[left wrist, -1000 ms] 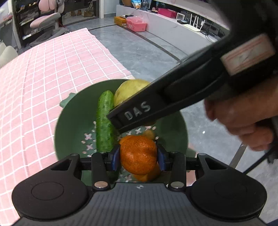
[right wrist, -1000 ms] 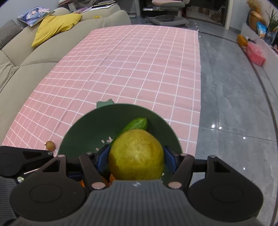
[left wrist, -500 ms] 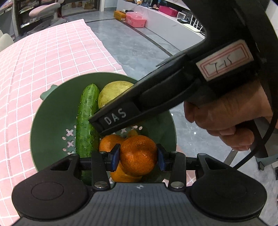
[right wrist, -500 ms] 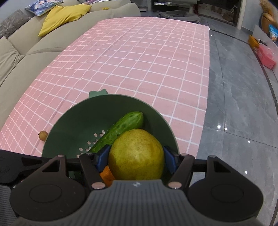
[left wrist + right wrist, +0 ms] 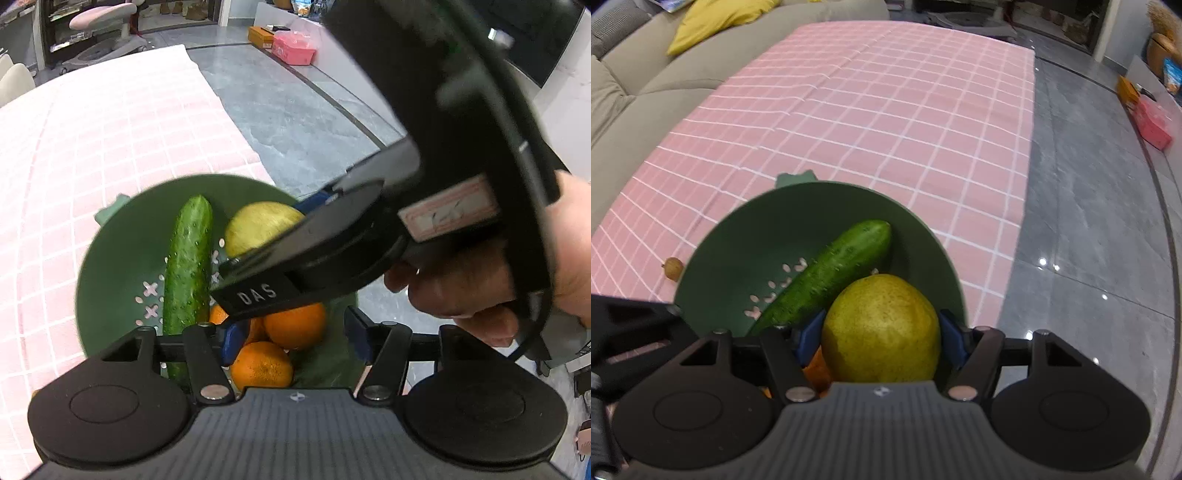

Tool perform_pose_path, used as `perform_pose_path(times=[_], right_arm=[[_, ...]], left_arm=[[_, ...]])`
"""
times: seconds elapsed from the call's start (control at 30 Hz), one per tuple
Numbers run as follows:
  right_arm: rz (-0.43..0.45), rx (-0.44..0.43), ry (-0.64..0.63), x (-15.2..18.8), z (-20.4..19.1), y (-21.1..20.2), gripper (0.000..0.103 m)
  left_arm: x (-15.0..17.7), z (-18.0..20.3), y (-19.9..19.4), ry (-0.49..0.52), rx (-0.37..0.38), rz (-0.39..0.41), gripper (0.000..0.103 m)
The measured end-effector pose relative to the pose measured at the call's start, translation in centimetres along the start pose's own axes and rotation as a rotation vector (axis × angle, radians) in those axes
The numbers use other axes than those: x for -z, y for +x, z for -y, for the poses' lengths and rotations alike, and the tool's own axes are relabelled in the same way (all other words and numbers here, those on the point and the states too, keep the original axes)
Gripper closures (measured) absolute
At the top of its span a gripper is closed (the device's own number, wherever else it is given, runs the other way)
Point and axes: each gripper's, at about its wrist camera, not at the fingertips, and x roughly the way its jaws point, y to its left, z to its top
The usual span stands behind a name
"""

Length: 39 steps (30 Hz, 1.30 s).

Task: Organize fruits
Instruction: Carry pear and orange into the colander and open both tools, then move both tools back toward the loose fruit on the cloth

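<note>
The left gripper (image 5: pixel 291 338) hangs over the green colander (image 5: pixel 110 258), its jaws opening, pads clear of the oranges (image 5: pixel 295 325) lying between and below them. Ahead of its fingers lie the cucumber (image 5: pixel 188 258) and the pear (image 5: pixel 258 227), half hidden by the right gripper (image 5: pixel 317 206) crossing from the right in a hand (image 5: pixel 480 280). Only the right wrist view shows that grip fully: the right gripper (image 5: pixel 881 332) pinches the pear (image 5: pixel 882 328) between blue pads, cucumber (image 5: pixel 827 273) just ahead to the left. It alone shows a small brown fruit (image 5: pixel 673 267) left of the colander (image 5: pixel 738 243) on the pink checked cloth (image 5: pixel 886 110).
</note>
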Motion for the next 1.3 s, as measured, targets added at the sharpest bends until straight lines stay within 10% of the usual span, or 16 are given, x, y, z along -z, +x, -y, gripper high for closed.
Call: perform_pose_path(times=[0.17,0.87,1.3], right_arm=[[0.043,-0.04,0.052,-0.3,0.6,-2.2,0.025],[0.209,-0.02,0.072,2.7,-6.3,-14.0,0.028],[0.249,-0.061,0.184,8.3,-11.7,-13.4,0.031]], left_arm=[[-0.2,-0.4,-2.8,0.011,-0.008,0.033,0.034],[6.9,-5.6,-16.5,-0.075,-0.11,0.181,0.034],[14.4,-11.3,-18.9,-0.187,-0.158,0.161,0.034]])
